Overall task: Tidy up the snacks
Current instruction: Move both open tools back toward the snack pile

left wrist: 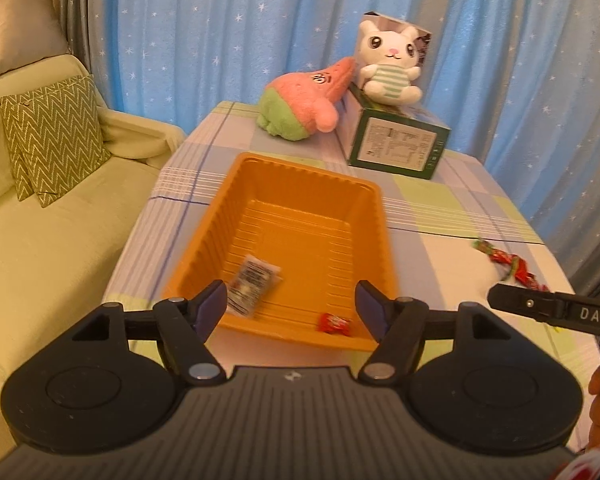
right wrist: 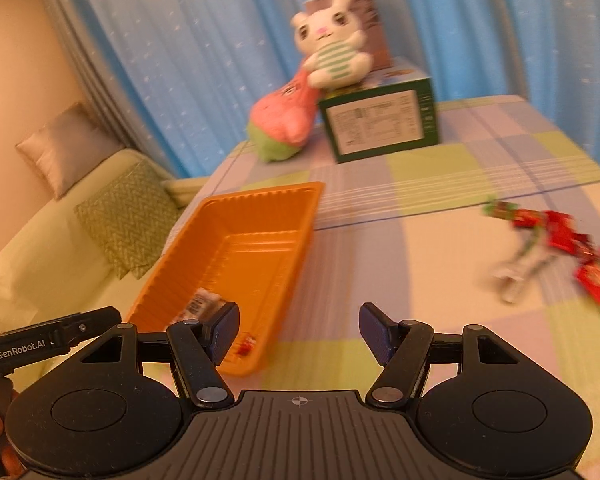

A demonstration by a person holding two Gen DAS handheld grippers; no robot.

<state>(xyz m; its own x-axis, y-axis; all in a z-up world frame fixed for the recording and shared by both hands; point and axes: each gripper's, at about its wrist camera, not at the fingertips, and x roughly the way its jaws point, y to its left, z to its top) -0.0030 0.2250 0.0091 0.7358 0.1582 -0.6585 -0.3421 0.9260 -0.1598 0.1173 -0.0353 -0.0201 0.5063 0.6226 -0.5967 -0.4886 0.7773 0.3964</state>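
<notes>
An orange tray (left wrist: 300, 184) (right wrist: 236, 208) lies on the checked tablecloth. In it are a grey printed snack packet (left wrist: 252, 284) (right wrist: 198, 304) and a small red candy (left wrist: 334, 323) (right wrist: 246, 346). My left gripper (left wrist: 290, 312) is open and empty, hovering over the tray's near end. My right gripper (right wrist: 298, 334) is open and empty, just right of the tray's near corner; its side shows in the left wrist view (left wrist: 540, 306). A heap of red and green wrapped snacks (left wrist: 508, 266) (right wrist: 556, 244) lies on the cloth at the right.
A green box (left wrist: 396, 140) (right wrist: 380, 124) stands at the table's back with a white bunny plush (left wrist: 392, 64) (right wrist: 334, 52) on it and a pink plush (left wrist: 304, 100) (right wrist: 284, 120) leaning beside. A sofa with cushions (left wrist: 52, 136) (right wrist: 124, 216) is at the left. Blue curtains hang behind.
</notes>
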